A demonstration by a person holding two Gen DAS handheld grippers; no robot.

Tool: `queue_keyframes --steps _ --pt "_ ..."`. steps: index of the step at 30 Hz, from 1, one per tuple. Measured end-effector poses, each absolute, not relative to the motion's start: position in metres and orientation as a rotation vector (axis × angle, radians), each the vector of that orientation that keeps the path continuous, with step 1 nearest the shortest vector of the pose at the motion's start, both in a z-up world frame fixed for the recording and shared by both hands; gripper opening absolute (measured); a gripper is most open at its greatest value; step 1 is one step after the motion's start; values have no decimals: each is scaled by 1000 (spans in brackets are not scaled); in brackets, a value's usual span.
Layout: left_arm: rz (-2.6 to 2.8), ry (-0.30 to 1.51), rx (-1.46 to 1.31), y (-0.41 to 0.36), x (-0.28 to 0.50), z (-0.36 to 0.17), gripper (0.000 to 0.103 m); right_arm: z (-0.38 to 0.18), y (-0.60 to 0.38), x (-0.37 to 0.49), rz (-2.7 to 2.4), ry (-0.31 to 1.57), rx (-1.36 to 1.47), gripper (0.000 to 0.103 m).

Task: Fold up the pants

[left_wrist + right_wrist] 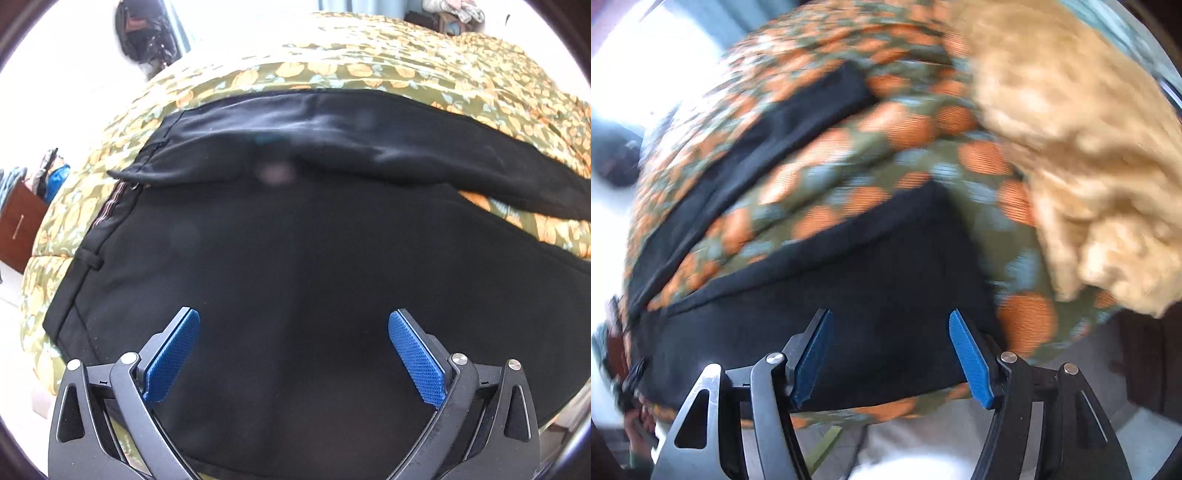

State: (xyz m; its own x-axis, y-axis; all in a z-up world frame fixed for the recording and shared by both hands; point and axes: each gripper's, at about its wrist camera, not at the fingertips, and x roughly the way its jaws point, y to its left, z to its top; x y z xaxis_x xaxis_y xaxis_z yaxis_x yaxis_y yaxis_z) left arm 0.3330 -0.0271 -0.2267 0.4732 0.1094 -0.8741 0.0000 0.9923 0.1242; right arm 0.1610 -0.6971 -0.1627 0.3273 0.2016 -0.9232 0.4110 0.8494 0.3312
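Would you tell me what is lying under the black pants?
The black pants lie on a floral bedspread, visible all round them. What the bedspread looks like beneath the pants is covered.

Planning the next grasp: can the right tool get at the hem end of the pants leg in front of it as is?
Probably yes. The right tool is open and empty above the black pants leg, whose squared end lies flat on the floral bedspread. The tan blanket sits off to the side, not overlapping it.
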Motion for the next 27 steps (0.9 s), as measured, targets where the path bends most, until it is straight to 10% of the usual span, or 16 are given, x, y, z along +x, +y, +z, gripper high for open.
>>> queue_keyframes --steps 5,13,22,23,27 --pt "56 1061 122 -26 340 -223 102 -191 -684 184 -235 1396 492 71" --pt "110 927 33 -23 407 -177 102 -119 -670 329 -68 1114 325 78" --pt "150 943 90 -2 375 -184 102 -185 -761 458 -283 1187 329 78" --pt "162 966 93 3 371 -190 102 -187 -760 461 -259 1185 324 74" --pt "178 1010 73 13 359 -201 102 -173 -751 440 -274 1117 274 7"
